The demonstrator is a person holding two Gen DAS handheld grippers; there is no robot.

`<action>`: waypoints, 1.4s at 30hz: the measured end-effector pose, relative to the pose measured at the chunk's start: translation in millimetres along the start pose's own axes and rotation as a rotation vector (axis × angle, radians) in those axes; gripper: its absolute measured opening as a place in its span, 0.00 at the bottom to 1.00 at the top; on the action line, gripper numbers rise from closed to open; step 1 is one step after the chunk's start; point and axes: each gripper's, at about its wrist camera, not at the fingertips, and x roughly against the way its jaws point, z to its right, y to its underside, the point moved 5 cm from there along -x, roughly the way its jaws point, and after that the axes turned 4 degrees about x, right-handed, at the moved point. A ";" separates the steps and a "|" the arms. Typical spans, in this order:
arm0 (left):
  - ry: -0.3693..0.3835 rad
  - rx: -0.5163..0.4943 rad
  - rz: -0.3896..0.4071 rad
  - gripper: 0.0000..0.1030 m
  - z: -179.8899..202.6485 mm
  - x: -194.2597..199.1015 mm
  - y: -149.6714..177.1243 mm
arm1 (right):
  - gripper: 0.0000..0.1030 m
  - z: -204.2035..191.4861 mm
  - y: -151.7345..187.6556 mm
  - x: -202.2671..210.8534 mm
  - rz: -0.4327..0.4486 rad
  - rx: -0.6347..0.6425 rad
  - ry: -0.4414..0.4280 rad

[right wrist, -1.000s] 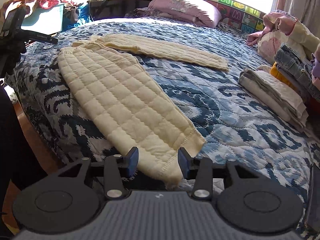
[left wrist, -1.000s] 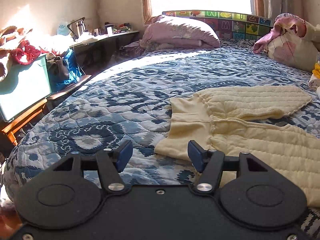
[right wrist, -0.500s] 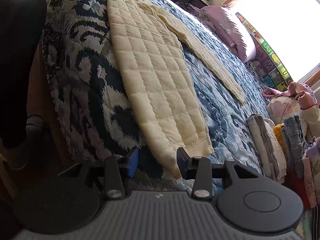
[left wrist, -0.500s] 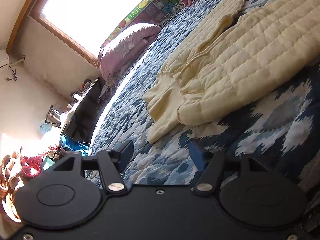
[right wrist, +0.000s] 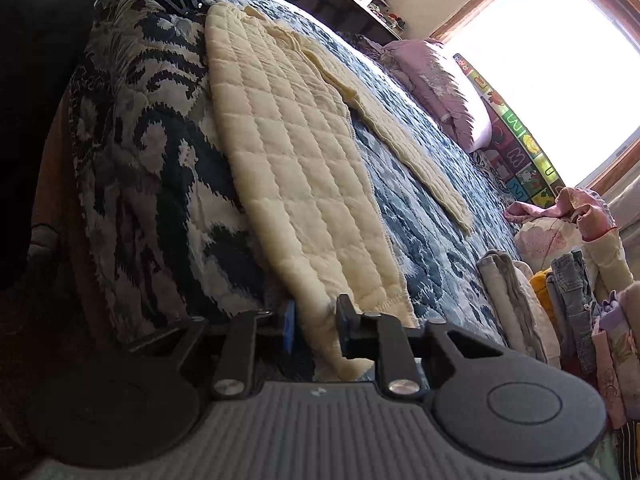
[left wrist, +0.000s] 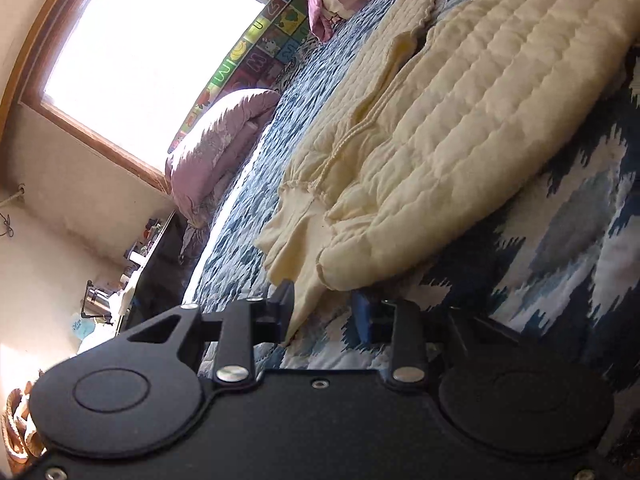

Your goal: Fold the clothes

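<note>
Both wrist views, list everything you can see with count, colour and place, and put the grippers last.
Cream quilted trousers: one, spread flat on the bed, legs apart.
Blue and white patterned quilt: one, covering the bed.
Mauve pillow: one, at the bed's head, under the window.
Colourful alphabet panel: one, along the wall by the window.
Folded clothes stack: several pieces, grey, denim, pink, at the bed's far edge.
Left gripper: black, blue pads, jaws closing, waistband corner between them.
Right gripper: black, jaws closing, leg hem between them.
</note>
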 end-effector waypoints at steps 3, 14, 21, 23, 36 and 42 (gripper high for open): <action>0.051 0.192 -0.006 0.08 -16.7 -2.9 -8.8 | 0.09 20.0 -2.2 5.5 0.043 -0.098 0.007; 0.066 0.670 0.034 0.01 -70.0 -48.7 -62.2 | 0.08 174.7 -34.4 -31.5 0.107 -0.393 0.092; 0.043 0.748 0.043 0.01 -96.3 -85.1 -83.2 | 0.08 246.3 -61.3 -95.6 0.082 -0.385 0.144; 0.037 0.779 0.044 0.01 -105.8 -96.6 -86.9 | 0.08 261.2 -67.1 -116.4 0.062 -0.384 0.146; -0.035 0.775 -0.040 0.00 -108.9 -150.1 -88.4 | 0.08 319.1 -95.5 -238.7 -0.053 -0.385 0.101; -0.007 0.808 -0.077 0.00 -112.9 -159.0 -77.1 | 0.08 325.3 -102.3 -267.0 -0.084 -0.369 0.072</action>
